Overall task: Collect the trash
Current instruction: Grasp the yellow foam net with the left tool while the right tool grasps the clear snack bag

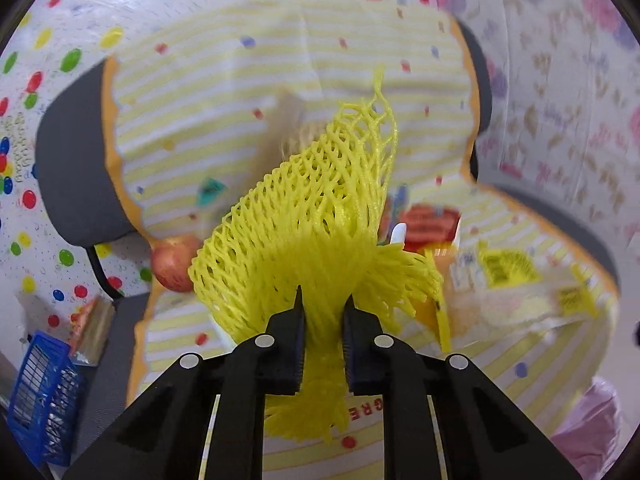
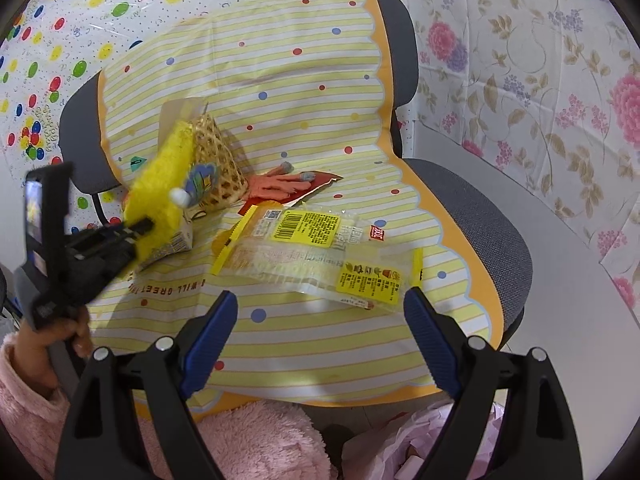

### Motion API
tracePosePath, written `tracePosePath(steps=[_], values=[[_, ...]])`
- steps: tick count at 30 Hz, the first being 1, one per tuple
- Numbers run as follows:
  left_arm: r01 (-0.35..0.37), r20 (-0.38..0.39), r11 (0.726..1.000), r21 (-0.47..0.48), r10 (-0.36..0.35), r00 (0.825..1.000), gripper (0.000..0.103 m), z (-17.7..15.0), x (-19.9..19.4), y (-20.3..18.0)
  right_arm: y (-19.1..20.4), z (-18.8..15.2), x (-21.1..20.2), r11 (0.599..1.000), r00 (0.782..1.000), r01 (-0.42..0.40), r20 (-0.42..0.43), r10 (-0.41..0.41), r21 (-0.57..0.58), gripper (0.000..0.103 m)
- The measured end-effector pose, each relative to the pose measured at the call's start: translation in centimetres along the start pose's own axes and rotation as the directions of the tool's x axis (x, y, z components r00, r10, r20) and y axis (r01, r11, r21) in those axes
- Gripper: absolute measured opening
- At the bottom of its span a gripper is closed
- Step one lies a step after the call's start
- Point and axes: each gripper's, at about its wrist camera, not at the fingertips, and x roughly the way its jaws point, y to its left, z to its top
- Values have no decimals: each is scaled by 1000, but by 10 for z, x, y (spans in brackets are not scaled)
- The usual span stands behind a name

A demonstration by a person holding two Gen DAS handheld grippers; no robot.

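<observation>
My left gripper is shut on a yellow foam fruit net and holds it up over the chair seat; both also show in the right wrist view, the gripper at the left with the net in it. My right gripper is open and empty above the striped yellow cloth. A clear food wrapper with yellow labels lies just beyond its fingertips. A red packet lies farther back.
A woven bamboo cone and a small carton sit at the left of the seat. An apple lies at the cloth's edge. A blue basket stands on the floor. A pink plastic bag is below.
</observation>
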Motion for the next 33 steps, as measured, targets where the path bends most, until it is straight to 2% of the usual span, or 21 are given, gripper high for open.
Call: tracePosePath(steps=[3,6,11,16,24,27,33], values=[[82,55,995,-63,-79,995,16,5,-38,24,4,-1,-7,1000,1000,-1,14,2,-11,84],[107,89,989,-99,-98,991,16,3,-68,42,7,-2,-12,1000,1000,0,23,0,-19,84],[142,82,973,-180,-129,988,16,-13,-92,61,9,-7,-10,999,1000,7,17,-7,-31,84],[191,58,955,-227,-183,981,16,-30,-97,65,12,-17,7,996,999,44,-16,-45,-75,84],[223,26,952,-208,-222,975,16,-33,-78,46,12,-27,60,968,984,149,-65,-165,-201,83],[226,22,953,-202,-226,974,16,-31,-72,42,15,-24,81,941,973,202,-56,-225,-271,82],[225,11,953,-202,-227,974,16,-24,-57,39,24,-14,104,903,966,237,-14,-259,-359,80]])
